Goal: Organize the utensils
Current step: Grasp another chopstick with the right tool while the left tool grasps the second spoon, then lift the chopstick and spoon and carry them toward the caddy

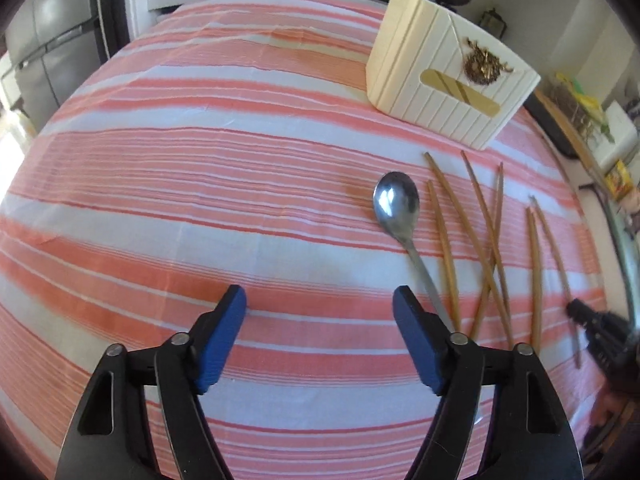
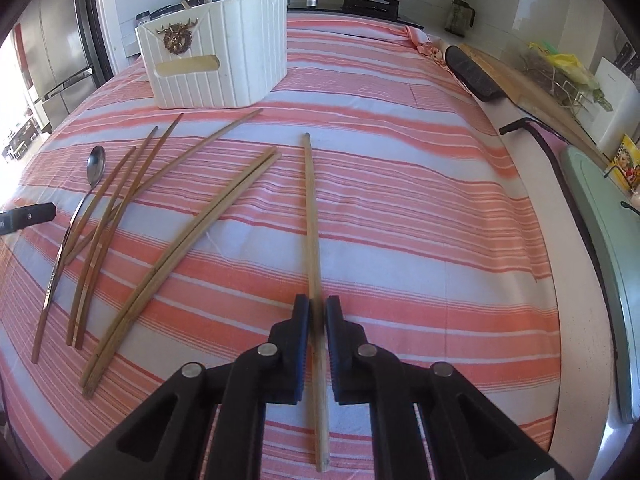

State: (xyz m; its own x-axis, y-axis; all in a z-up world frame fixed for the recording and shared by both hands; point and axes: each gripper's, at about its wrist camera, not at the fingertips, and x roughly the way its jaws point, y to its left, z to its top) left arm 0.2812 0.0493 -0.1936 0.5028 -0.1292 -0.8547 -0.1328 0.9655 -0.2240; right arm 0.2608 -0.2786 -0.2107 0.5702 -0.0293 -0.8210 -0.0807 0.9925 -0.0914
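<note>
Left gripper (image 1: 319,304): black hinged arms, triangular cut-outs, silver pivot pins, ribbed blue pads (image 1: 224,336). Right gripper (image 2: 317,312) wears the same black frame, steel pins, blue pads.

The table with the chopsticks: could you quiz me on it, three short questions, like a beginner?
1. True or false: the right gripper is shut on a chopstick.
2. What metal thing lies beside the loose chopsticks?
A. fork B. spoon C. knife
3. Are the left gripper's jaws open or shut?

Key: 1 true. 2 B, the spoon. 3 open, nothing between them.
</note>
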